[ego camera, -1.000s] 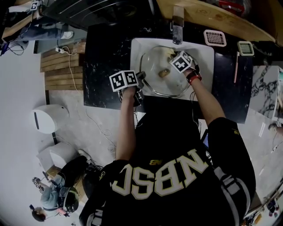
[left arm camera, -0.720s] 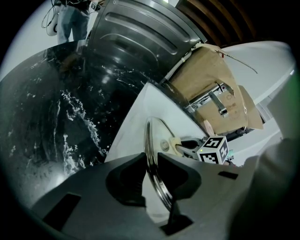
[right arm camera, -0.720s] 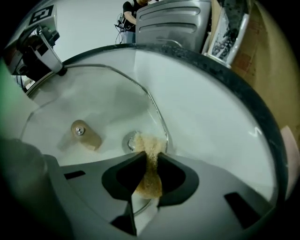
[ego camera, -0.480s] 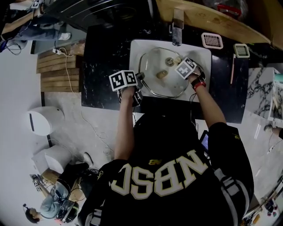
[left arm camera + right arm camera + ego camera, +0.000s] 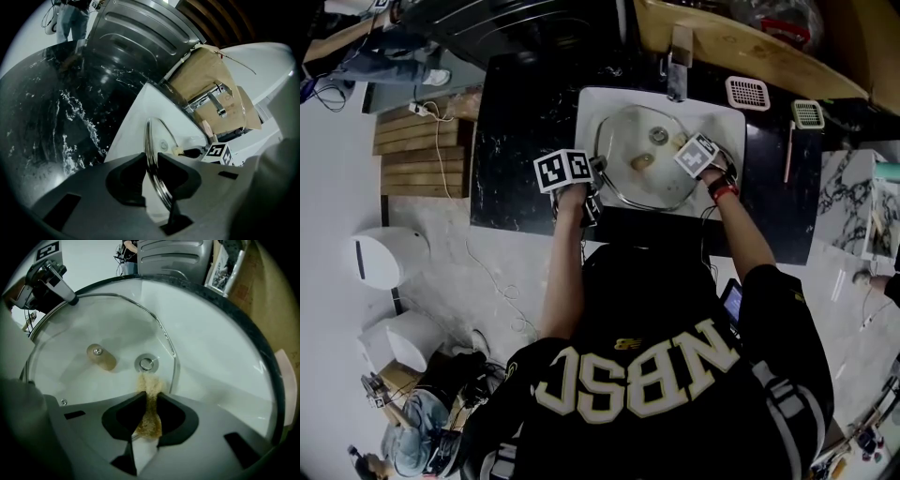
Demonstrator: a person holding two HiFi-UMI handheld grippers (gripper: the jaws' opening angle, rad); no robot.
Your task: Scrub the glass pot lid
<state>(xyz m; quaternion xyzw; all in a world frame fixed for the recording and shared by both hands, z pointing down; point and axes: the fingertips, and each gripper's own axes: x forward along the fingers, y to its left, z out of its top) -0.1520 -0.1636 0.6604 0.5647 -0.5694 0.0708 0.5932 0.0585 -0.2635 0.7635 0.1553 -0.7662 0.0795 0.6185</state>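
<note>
1. The glass lid (image 5: 628,183) sits inside the white sink (image 5: 733,120), face toward the person. Its brown knob (image 5: 101,357) lies ahead and to the left of the right tool (image 5: 149,401).
2. The left tool (image 5: 151,161) pinches the lid's metal rim (image 5: 152,164). The rim runs edge-on between the two jaws, and both pads press on it. From the head view, this tool (image 5: 600,169) grips the lid at the side farthest from the right tool.
3. The right tool is clamped on a tan scrubbing pad (image 5: 149,399), which sticks out past the jaw tips. The pad's front end seems to rest on the glass just inside the rim, and the sink's drain (image 5: 146,363) shows directly beyond it.
4. The step in hand looks like the scrubbing itself: one tool steadies the lid while the other works the pad over the glass. How much of the surface is already clean cannot be told.
5. The next move likely calls for pushing the pad forward and left across the glass toward the knob. It needs enough pressure to clean without levering the rim out of the left tool's pinch. The glass may be wet and slippery, so that grip matters.
6. Outward, the tap (image 5: 678,56) stands beyond both tools, and the black marbled desk (image 5: 525,112) surrounds the sink.
</note>
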